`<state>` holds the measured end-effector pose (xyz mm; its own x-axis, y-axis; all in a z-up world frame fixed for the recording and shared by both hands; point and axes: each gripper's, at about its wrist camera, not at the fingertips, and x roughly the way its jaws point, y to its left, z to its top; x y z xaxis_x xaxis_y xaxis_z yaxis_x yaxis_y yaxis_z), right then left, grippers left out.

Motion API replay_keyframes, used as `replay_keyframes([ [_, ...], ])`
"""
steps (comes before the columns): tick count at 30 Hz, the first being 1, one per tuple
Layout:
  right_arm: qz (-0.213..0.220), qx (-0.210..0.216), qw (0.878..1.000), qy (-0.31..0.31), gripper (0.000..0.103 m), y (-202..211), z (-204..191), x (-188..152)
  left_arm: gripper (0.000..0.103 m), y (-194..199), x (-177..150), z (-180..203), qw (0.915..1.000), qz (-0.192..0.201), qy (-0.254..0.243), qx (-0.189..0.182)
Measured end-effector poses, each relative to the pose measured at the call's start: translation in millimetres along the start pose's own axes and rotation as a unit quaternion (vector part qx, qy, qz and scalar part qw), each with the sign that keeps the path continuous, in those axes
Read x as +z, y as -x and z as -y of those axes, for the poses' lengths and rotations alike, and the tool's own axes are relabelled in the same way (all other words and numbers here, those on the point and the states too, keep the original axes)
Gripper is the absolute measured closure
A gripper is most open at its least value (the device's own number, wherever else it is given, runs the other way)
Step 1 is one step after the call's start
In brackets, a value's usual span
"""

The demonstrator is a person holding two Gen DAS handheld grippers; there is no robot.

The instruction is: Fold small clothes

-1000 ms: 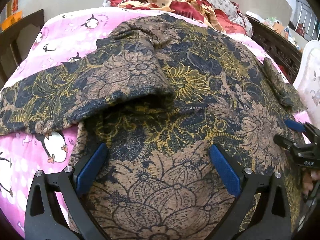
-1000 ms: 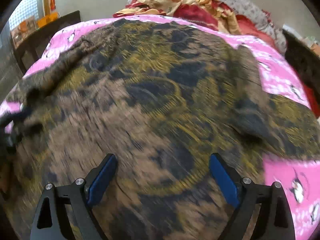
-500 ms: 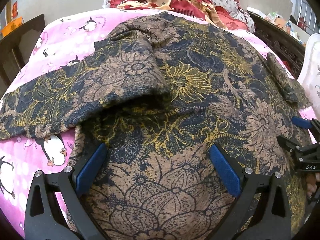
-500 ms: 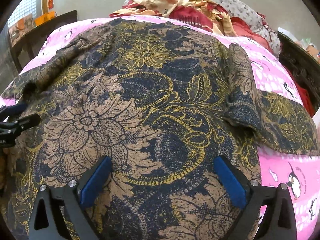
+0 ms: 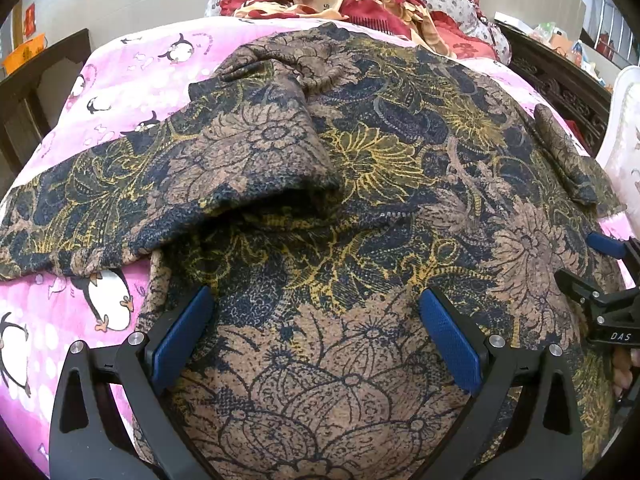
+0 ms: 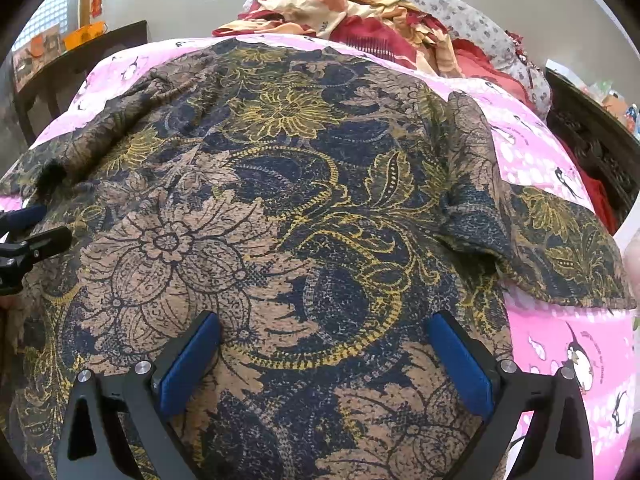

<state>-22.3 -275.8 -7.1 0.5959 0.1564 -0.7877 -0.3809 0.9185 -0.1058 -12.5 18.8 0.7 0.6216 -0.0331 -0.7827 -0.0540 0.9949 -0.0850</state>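
Observation:
A dark blue, tan and yellow floral shirt [image 5: 360,208] lies spread flat on a pink penguin-print bedsheet [image 5: 132,68]. Its left sleeve [image 5: 160,184] is folded over and stretches leftward. It also shows in the right wrist view [image 6: 288,208], where the right sleeve [image 6: 560,248] lies out to the right. My left gripper [image 5: 316,328] is open and empty, over the shirt's lower hem area. My right gripper [image 6: 324,352] is open and empty, over the lower right part of the shirt. It also shows at the right edge of the left wrist view [image 5: 600,280].
A pile of red and cream bedding [image 5: 360,0] lies at the head of the bed. Dark wooden furniture [image 5: 560,88] stands to the right, and a dark wooden frame [image 5: 24,92] to the left. A white plastic chair [image 5: 624,128] is at far right.
Both grippers have steadied over the shirt; the right view went from motion blur to sharp. The shirt has not visibly moved.

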Motion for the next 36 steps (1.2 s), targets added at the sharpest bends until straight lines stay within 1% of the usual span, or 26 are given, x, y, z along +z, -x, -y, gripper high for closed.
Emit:
replay_keyframes([
  [18, 0.000, 0.012, 1.000, -0.009, 0.000, -1.9, 2.6, 1.3, 0.000, -1.3, 0.2, 2.4, 1.0000, 0.001, -0.003, 0.004],
  [24, -0.002, 0.018, 1.000, -0.012, 0.000, -1.8, 4.4, 1.0, 0.000, -3.9, 2.0, 3.6, 0.9999, -0.007, -0.005, 0.010],
  [28, -0.007, 0.014, 1.000, -0.008, 0.000, -2.6, 2.5, 2.0, 0.000, -6.8, 5.7, 5.6, 0.9996, -0.018, -0.008, 0.018],
  [36, -0.011, 0.002, 1.000, -0.004, 0.000, -3.4, -2.2, 2.8, 0.000, -7.5, 6.5, 7.1, 0.9996, -0.017, -0.009, 0.019],
])
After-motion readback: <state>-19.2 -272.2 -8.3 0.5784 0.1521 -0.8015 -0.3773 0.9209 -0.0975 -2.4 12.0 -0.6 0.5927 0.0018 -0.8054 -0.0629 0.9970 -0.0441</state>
